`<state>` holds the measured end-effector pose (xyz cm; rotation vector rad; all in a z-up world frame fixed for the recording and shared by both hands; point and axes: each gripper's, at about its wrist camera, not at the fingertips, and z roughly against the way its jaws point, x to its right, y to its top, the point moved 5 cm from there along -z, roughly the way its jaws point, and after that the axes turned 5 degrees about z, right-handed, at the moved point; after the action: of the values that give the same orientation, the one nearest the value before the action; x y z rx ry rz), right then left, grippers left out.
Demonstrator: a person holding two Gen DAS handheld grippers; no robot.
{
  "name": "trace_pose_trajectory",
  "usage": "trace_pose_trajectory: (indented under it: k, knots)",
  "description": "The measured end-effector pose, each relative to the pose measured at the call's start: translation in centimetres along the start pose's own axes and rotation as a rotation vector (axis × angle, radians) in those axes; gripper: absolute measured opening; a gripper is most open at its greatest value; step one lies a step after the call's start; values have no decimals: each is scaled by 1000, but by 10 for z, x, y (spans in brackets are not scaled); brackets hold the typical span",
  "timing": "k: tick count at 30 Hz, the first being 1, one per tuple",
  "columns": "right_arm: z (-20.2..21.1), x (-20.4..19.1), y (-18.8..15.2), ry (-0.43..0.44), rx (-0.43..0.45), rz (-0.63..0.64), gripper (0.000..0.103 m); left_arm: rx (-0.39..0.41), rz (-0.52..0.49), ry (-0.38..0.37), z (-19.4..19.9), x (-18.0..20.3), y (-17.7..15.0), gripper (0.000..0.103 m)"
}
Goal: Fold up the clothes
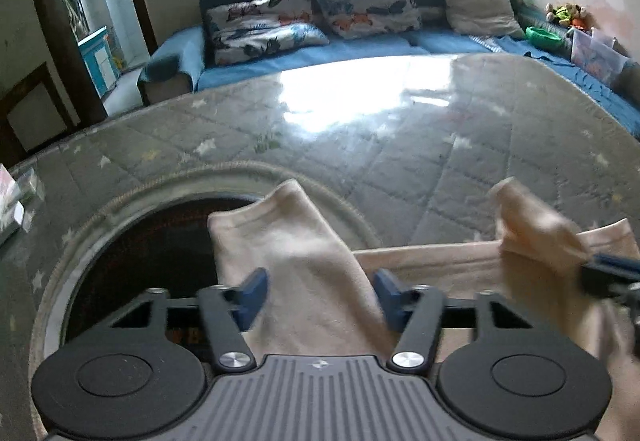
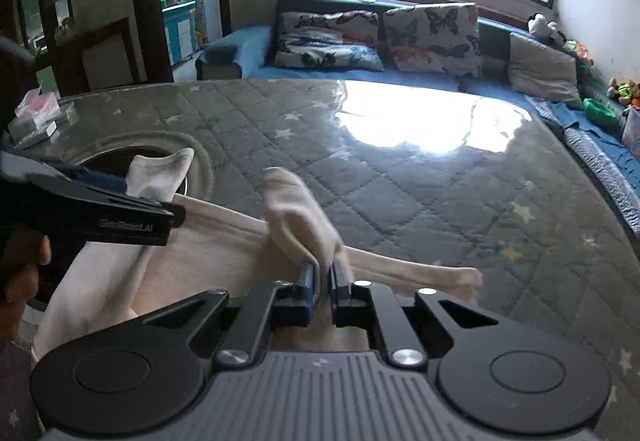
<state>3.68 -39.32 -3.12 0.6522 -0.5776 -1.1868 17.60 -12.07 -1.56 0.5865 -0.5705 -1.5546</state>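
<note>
A cream garment lies on the quilted grey table cover. In the left wrist view my left gripper has its blue fingers wide apart, with a raised corner of the garment lying between them. My right gripper is shut on another raised fold of the cream garment. The right gripper also shows at the right edge of the left wrist view, pinching the cloth. The left gripper shows at the left of the right wrist view, beside its corner of the cloth.
A round dark opening with a stitched rim sits in the cover at the left. Small boxes lie at the table's far left. A blue sofa with butterfly cushions stands behind the table, under a window.
</note>
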Motion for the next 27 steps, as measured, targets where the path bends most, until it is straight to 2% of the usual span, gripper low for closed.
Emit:
trace_pose_trajectory:
  k: [2,3,6,9,15,19,23,27]
  knots:
    - [11,7,-2,-14,21,-7,6,-3,8,-2,-2,-4,-2,44]
    - [16,10,-4,-20,30,-13,6,-4,11,0,-3,-7,-3,32]
    - [33,25,-9,-49,59,-47,6,3,37,-3,3,-15,-2,14]
    - [57,45,-19,-94,88,-92,6,32,69,-6,17,-27,-2,6]
    - [103,81,-54,-195,114,-174,6,100,135,9,61,-66,-11,4]
    - [131,103,-85,-260,114,-239,6,135,185,25,98,-104,-29,4]
    - [152,123,-116,-314,107,-297,6,164,233,53,135,-145,-56,2]
    - [159,133,-144,-344,76,-340,6,164,269,120,163,-182,-91,1]
